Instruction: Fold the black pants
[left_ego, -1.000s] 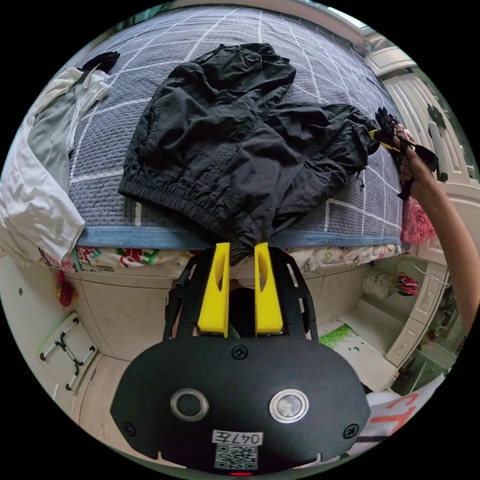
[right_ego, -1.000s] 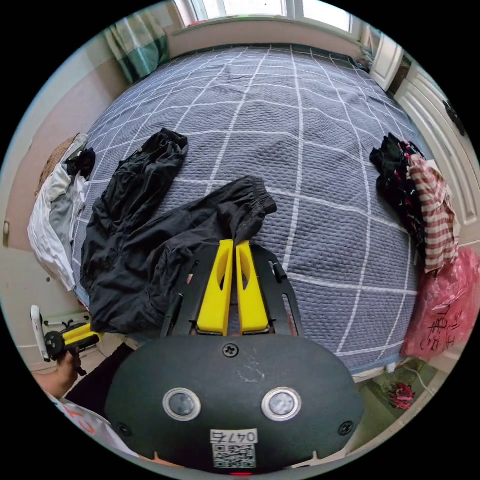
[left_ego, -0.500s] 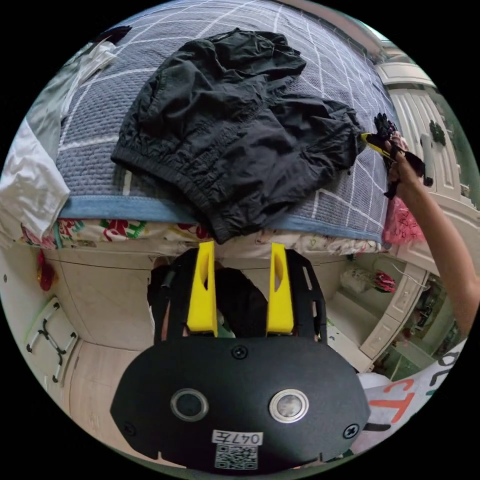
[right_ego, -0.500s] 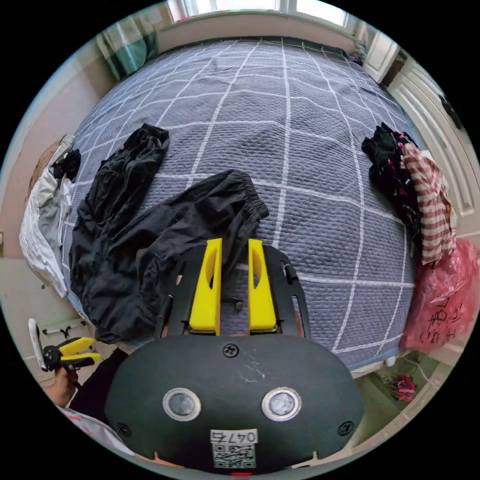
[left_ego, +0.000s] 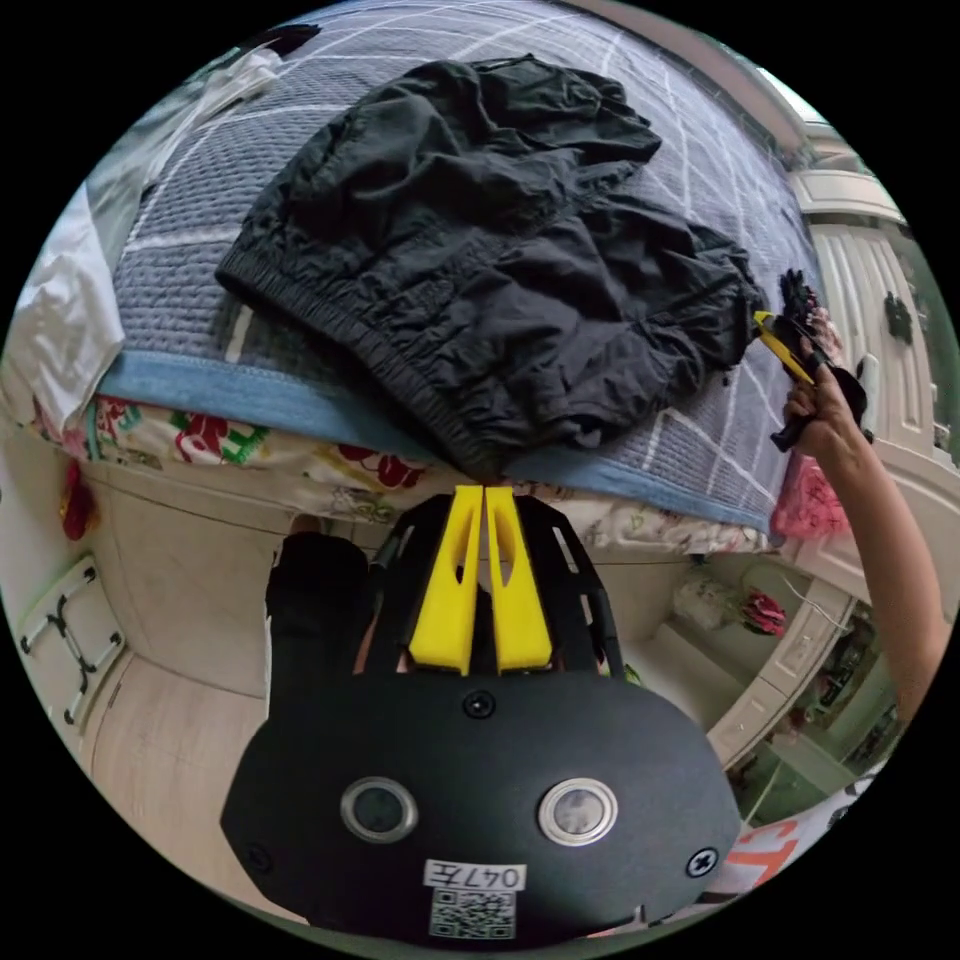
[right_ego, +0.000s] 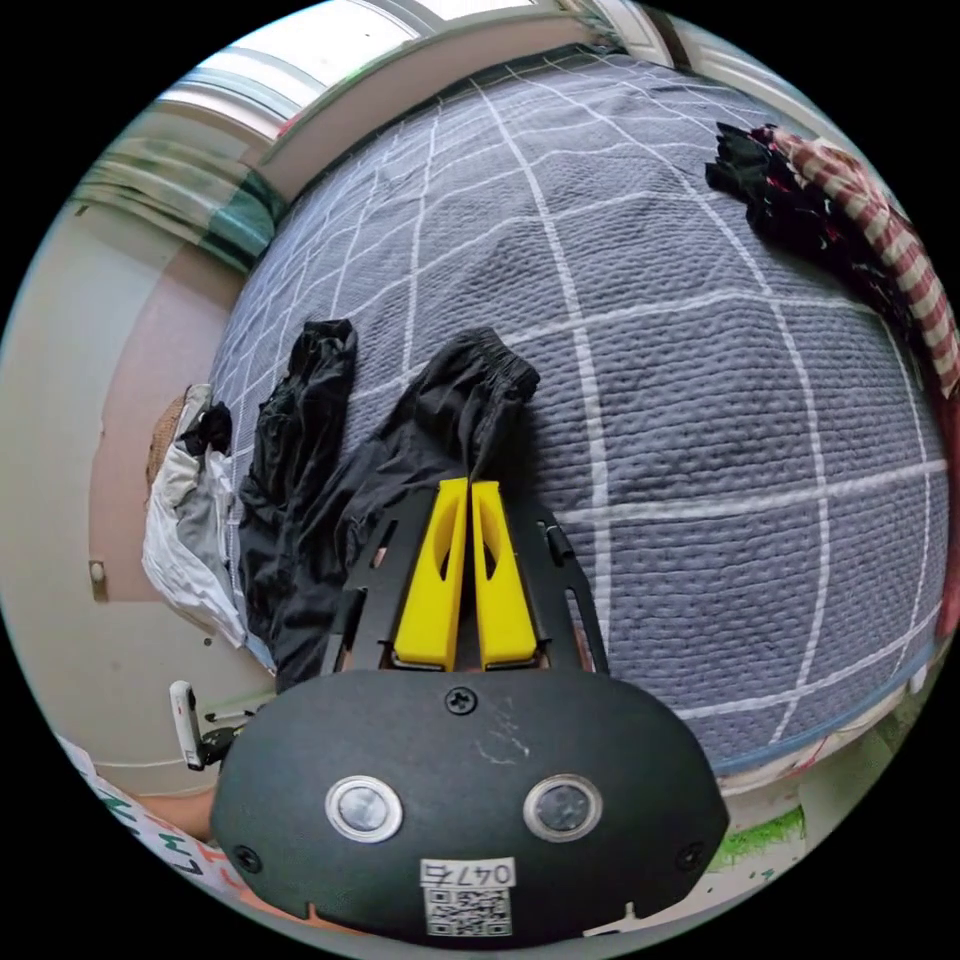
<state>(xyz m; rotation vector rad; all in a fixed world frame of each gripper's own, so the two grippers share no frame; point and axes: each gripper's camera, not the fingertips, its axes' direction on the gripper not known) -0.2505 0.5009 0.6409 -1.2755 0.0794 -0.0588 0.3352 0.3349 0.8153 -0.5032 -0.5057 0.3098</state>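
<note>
Seemingly both tongs (left_ego: 484, 490) (right_ego: 470, 483) clenched on black pants (left_ego: 480, 260), pinched fabric barely discernible.

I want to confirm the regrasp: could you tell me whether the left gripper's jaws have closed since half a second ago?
Yes. The left gripper stood open short of the black pants; now its jaws are together at the waistband hanging over the bed edge.
</note>
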